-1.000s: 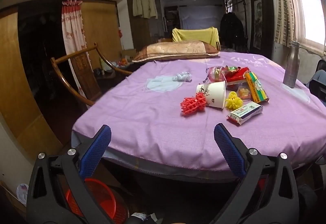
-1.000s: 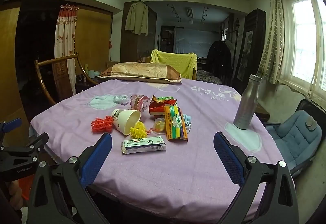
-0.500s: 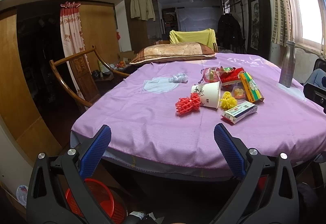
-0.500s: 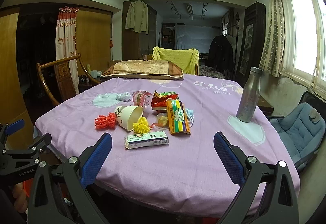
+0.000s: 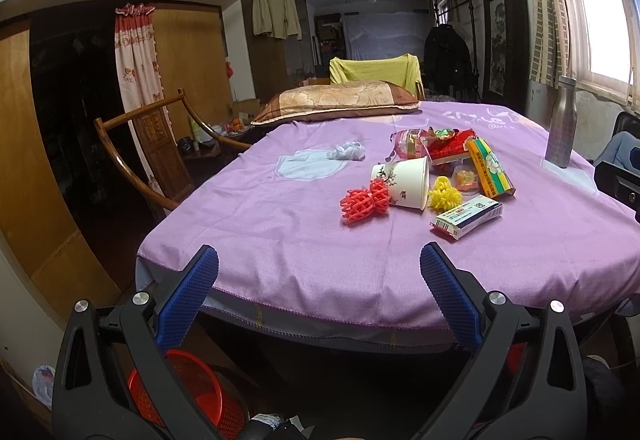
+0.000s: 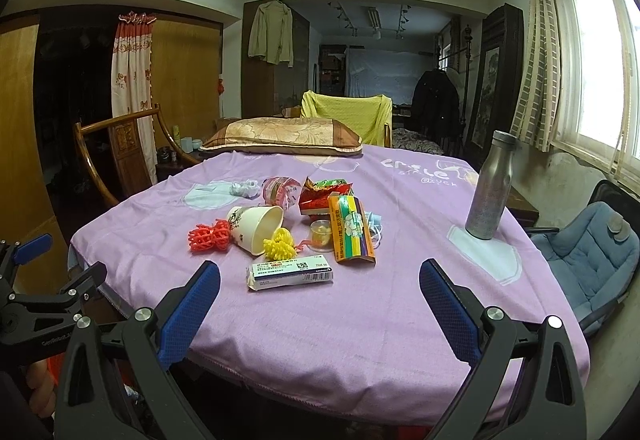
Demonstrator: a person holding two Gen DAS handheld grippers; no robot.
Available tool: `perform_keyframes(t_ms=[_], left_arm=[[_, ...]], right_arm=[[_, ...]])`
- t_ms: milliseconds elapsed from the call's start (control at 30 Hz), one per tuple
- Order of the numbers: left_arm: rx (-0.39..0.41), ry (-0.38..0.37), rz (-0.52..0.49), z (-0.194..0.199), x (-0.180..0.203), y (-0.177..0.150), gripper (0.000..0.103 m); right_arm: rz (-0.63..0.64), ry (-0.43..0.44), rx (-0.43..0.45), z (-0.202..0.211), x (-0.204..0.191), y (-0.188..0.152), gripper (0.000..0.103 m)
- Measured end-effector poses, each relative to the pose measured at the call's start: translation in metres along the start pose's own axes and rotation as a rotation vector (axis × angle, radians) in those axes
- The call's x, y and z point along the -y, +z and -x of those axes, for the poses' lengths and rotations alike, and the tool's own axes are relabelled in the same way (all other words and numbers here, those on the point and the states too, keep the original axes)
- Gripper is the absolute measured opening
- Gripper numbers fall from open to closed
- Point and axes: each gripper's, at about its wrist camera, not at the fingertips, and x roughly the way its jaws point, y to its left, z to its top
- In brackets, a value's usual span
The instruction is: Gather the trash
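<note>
The left claw (image 5: 319, 282) hangs just off the near edge of the bench (image 5: 280, 224), its two blue-padded fingers spread wide apart with nothing between them. Below it, on the floor beside the bench, stands a red mesh basket (image 5: 188, 388). The right claw (image 6: 319, 286) is likewise spread wide and empty, held over the near part of the bench; the left claw shows at the left edge of its view (image 6: 36, 280).

Ahead of the right claw, nearest to it, lies a white and blue medicine box (image 6: 290, 274) flat on the purple cloth. Just behind it sits a yellow foam net (image 6: 280, 248), touching the mouth of a paper cup (image 6: 256, 228) that lies tipped on its side. A red foam net (image 6: 210, 238) rests against the cup's left side. To the right lies a long yellow and green striped box (image 6: 352, 234), with a small clear cup (image 6: 321, 235) beside it and a blue face mask (image 6: 374, 228) partly under it. Behind these are a red snack wrapper (image 6: 324, 196) and a pink clear wrapper (image 6: 280, 190), and farther left a crumpled white tissue (image 6: 244, 187).

Well apart to the right, a metal bottle (image 6: 490, 196) stands upright. A pillow (image 6: 280, 138) lies at the far edge.
</note>
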Motion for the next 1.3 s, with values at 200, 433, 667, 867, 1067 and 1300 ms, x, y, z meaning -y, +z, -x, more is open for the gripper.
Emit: perform_keyframes(t_ms=[200, 433, 667, 867, 1067, 1300], left_arm=[[-0.009, -0.001, 0.011, -0.002, -0.002, -0.001, 0.096], [-0.011, 0.001, 0.005, -0.003, -0.002, -0.002, 0.096], [-0.020, 0.001, 0.007, -0.006, -0.003, -0.004, 0.096], [-0.033, 0.004, 0.011, -0.012, -0.003, -0.006, 0.096], [-0.066, 0.011, 0.015, -0.026, -0.006, -0.010, 0.096], [-0.179, 0.025, 0.074, -0.065, -0.026, -0.020, 0.096]], right_arm=[[0.011, 0.000, -0.002, 0.003, -0.001, 0.000, 0.098], [0.016, 0.001, -0.008, 0.002, -0.005, -0.001, 0.098], [0.019, 0.006, -0.016, 0.002, -0.006, -0.002, 0.098], [0.021, 0.015, -0.032, -0.004, -0.007, -0.004, 0.098], [0.016, 0.033, -0.069, -0.021, -0.006, -0.009, 0.098], [0.004, 0.087, -0.195, -0.069, -0.008, -0.026, 0.098]])
